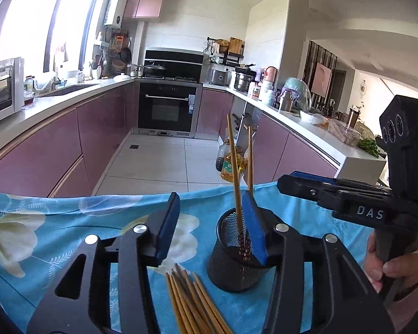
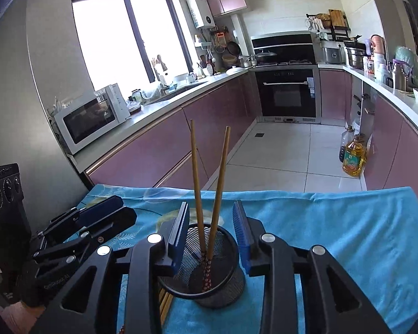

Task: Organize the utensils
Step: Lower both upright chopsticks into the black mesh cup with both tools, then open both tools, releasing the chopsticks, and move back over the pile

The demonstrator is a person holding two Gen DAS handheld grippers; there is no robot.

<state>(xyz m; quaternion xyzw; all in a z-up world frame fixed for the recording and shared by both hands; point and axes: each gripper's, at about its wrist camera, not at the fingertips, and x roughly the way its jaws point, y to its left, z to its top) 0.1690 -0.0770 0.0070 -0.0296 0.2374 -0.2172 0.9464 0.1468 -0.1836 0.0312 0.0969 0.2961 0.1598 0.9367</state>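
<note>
A black mesh holder stands on the blue flowered cloth with two wooden chopsticks upright in it. Several loose chopsticks lie on the cloth just left of the holder. My left gripper is open and empty above the loose chopsticks, its right finger over the holder's rim. In the right wrist view, my right gripper is open and empty, its fingers either side of the holder and the two chopsticks. The left gripper also shows there, at the left.
The cloth-covered table ends at its far edge, with tiled kitchen floor beyond. Oil bottles stand on the floor by the right cabinets. A microwave sits on the left counter.
</note>
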